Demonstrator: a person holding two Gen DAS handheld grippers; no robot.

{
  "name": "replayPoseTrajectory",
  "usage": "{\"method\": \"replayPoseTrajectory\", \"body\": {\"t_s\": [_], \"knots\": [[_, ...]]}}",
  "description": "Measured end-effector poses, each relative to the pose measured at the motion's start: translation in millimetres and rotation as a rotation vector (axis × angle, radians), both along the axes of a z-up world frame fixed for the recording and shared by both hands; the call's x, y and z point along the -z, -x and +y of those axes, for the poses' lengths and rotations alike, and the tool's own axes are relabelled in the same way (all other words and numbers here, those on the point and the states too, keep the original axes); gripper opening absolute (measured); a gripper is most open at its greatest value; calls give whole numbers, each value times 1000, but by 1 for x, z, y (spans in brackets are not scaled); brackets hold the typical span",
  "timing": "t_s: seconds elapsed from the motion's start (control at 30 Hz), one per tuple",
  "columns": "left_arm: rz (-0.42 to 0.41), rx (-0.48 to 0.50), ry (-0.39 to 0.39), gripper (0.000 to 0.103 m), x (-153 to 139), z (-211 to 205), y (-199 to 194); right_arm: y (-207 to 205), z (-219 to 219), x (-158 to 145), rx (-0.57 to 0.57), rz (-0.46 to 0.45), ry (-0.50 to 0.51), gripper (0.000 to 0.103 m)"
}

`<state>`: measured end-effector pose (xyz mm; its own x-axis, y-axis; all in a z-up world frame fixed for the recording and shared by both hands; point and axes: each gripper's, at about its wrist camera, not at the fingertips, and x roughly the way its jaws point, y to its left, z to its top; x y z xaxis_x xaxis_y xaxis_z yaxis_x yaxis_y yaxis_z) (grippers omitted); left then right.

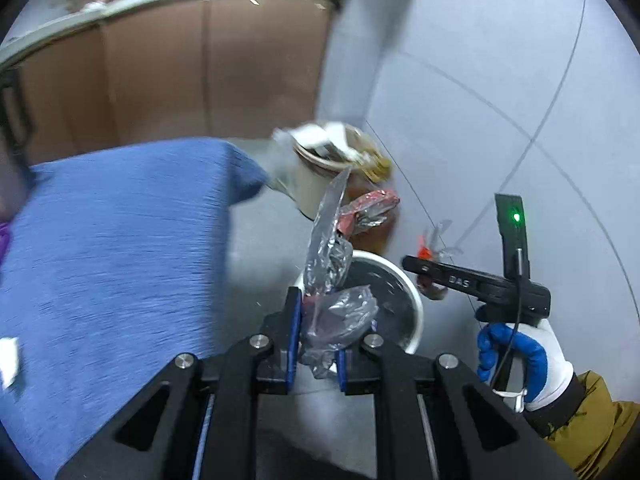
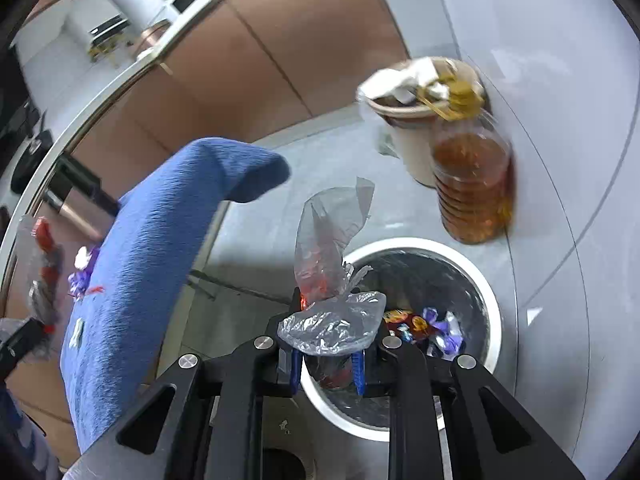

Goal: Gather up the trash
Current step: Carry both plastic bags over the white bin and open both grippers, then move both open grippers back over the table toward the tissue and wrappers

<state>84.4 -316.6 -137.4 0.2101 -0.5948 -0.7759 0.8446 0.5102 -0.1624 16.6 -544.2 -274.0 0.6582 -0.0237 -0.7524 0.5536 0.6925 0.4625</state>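
A wide blue cloth surface (image 2: 140, 264), soft and blurred, fills the space to the left of both claws and crowds that side of the approach. Ahead of it stand brown cabinet doors (image 1: 160, 80) on a grey floor (image 1: 480, 80). Just beyond and below the claws sits a round white-rimmed trash bin (image 2: 494, 320), dark inside, with bright candy wrappers (image 2: 436, 330) already at its bottom. Past the bin stand a bottle of amber liquid (image 2: 472, 184) and a beige pail (image 2: 416, 152) heaped with rubbish. The left claw (image 1: 318, 346) is closed on a crumpled clear plastic wrapper (image 1: 332, 280), held over the bin's near rim, likely for dropping. The right claw (image 2: 328, 372) has a second clear plastic bag (image 2: 332, 320) between its blue pads, above the bin opening; whether the pads still pinch it cannot be told.
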Motion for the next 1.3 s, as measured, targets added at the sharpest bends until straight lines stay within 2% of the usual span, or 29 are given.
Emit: {"method": "replayPoseTrajectory", "body": {"t_s": [0.17,0.23,0.33,0.43,0.57,0.83,0.97,1.1,1.3], "knots": [[39,73,-42,15,20,-50,3,11,-21,22,60,28,-36,40],[78,103,-40,16,26,-63,0,14,-26,28,78,40,-40,43],[108,118,-44,23,34,-75,1,16,-31,35,96,63,-38,46],[130,109,-38,42,38,-75,-1,15,-31,37,99,76,-30,47],[130,85,-29,44,35,-64,-6,10,-27,37,87,93,-9,47],[78,0,5,44,16,-16,-21,0,-9,16,50,83,33,47],[34,-58,43,44,-2,26,-28,-6,3,-4,19,63,61,48],[-1,-126,81,44,-18,69,-36,-18,25,-36,-35,26,107,47],[-43,-271,141,44,-39,157,-53,-50,71,-88,-146,-44,174,48]]}}
